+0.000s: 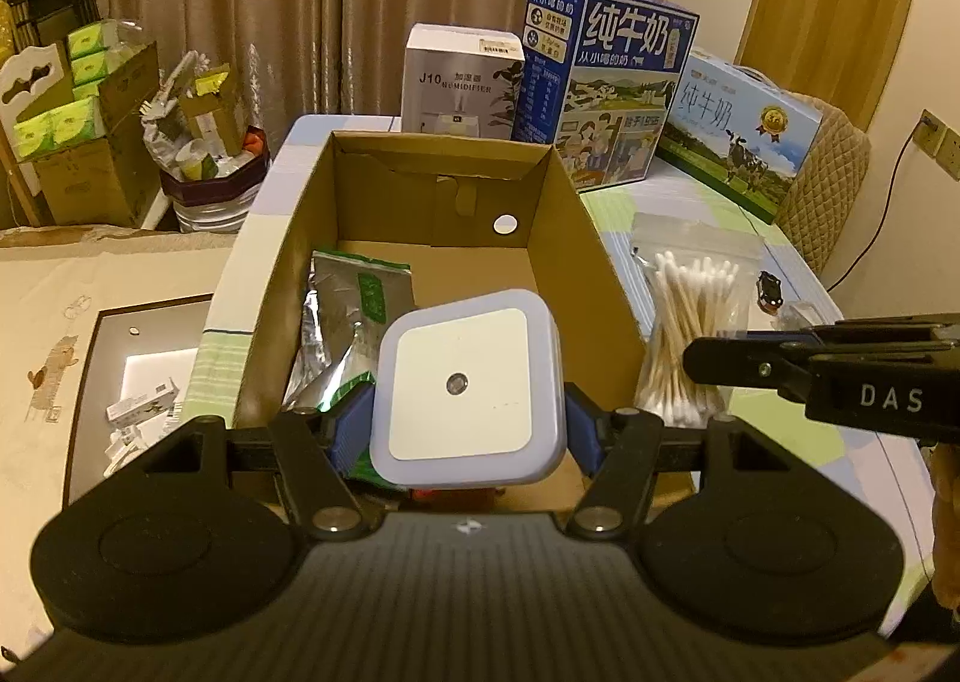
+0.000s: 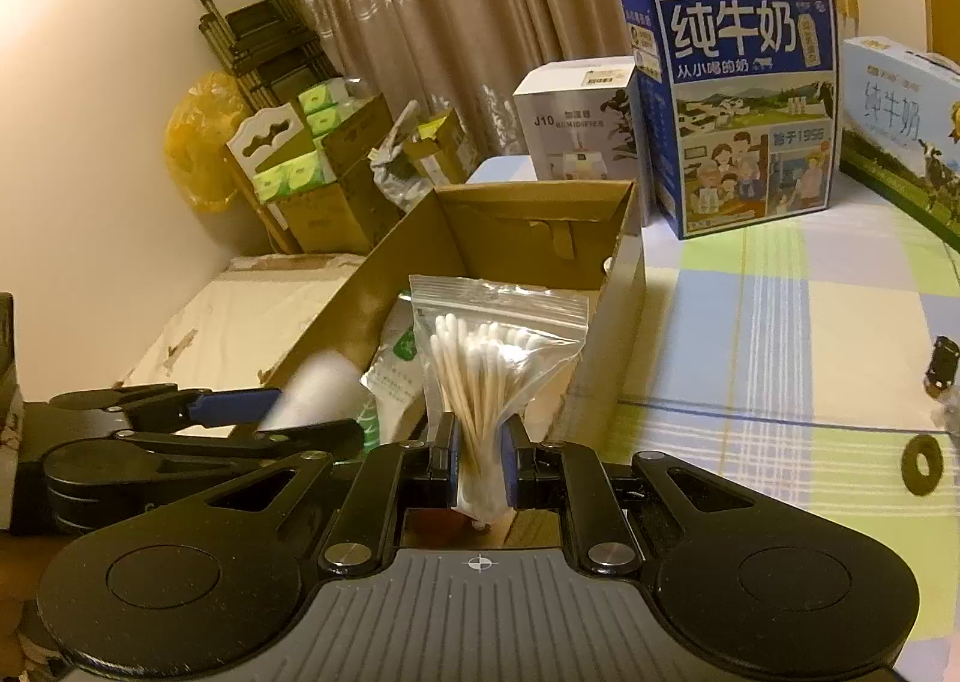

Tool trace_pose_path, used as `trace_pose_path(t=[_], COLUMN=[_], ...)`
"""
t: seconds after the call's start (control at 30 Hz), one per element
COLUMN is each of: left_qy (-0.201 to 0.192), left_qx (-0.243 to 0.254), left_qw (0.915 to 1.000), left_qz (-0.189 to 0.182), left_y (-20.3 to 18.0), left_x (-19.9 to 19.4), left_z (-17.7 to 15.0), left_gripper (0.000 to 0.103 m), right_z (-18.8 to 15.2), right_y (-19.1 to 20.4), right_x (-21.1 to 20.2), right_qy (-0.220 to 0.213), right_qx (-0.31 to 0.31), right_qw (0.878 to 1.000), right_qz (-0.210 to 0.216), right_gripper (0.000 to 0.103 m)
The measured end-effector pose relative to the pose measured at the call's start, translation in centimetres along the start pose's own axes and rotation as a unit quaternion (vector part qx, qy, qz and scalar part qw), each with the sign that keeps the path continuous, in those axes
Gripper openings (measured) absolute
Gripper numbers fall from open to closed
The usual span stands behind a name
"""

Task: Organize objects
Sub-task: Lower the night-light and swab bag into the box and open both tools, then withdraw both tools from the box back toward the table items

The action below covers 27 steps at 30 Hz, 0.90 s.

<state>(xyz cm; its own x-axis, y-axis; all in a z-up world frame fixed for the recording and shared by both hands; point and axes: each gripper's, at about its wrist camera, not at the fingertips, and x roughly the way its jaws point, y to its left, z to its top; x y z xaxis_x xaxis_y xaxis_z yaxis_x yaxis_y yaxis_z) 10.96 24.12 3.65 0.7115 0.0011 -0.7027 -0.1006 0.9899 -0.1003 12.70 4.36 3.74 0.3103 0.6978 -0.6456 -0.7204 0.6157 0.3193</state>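
Fingers [image 1: 351, 430] of the left gripper [image 1: 465, 424] clamp a square night light [image 1: 468, 391], held above the near end of a cardboard box [image 1: 591, 238] containing a foil packet [image 1: 348, 322]. Right gripper [image 2: 480, 469] pinches a bag of cotton swabs [image 2: 492, 358] upright, just beside the box's right wall. Behind: humidifier box [image 1: 459, 81], milk carton [image 1: 606, 81], checked tablecloth [image 2: 780, 322].
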Motion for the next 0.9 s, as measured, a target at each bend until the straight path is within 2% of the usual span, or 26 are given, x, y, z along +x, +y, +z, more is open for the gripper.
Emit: trace_pose_path(t=[0.03,0.07,0.37,0.4,0.43,0.47,0.5,0.63,0.9], left_qy=[-0.001,-0.001,-0.017,-0.016,-0.017,-0.018,-0.018,-0.020,-0.020], left_qx=[0.001,0.002,-0.030,-0.033,-0.036,-0.041,-0.044,-0.054,-0.072], left_qw=[1.0000,1.0000,0.9992,0.9991,0.9990,0.9987,0.9986,0.9981,0.9970], left_qz=[0.000,0.001,0.019,0.020,0.021,0.022,0.023,0.022,0.018], left_y=[0.1,0.1,1.9,2.1,2.2,2.4,2.6,2.7,1.5], left_x=[0.4,0.6,0.2,0.1,-0.1,-0.3,-0.5,-1.5,-3.9], left_z=[0.2,0.3,-0.4,-0.6,-0.8,-1.1,-1.2,-2.0,-3.6], left_gripper=[0.068,0.082,0.082,0.082,0.082,0.082,0.082,0.082,0.083], right_z=[0.1,0.1,-0.1,-0.1,0.0,0.0,0.0,-0.3,-3.5], right_y=[0.0,-0.1,-0.5,-0.5,-0.6,-0.6,-0.7,-1.0,-2.4], right_x=[0.2,0.3,1.8,1.7,1.6,1.3,0.9,-0.9,-6.1], right_qy=[0.001,0.003,0.019,0.014,0.005,-0.004,-0.014,-0.030,-0.042], right_qx=[0.002,0.004,0.036,0.041,0.045,0.047,0.051,0.058,0.080], right_qw=[1.000,1.000,0.999,0.999,0.999,0.999,0.998,0.998,0.996], right_qz=[0.001,0.003,0.026,0.029,0.028,0.023,0.020,0.022,-0.023], right_gripper=[0.011,0.011,0.011,0.016,0.035,0.049,0.070,0.071,0.071])
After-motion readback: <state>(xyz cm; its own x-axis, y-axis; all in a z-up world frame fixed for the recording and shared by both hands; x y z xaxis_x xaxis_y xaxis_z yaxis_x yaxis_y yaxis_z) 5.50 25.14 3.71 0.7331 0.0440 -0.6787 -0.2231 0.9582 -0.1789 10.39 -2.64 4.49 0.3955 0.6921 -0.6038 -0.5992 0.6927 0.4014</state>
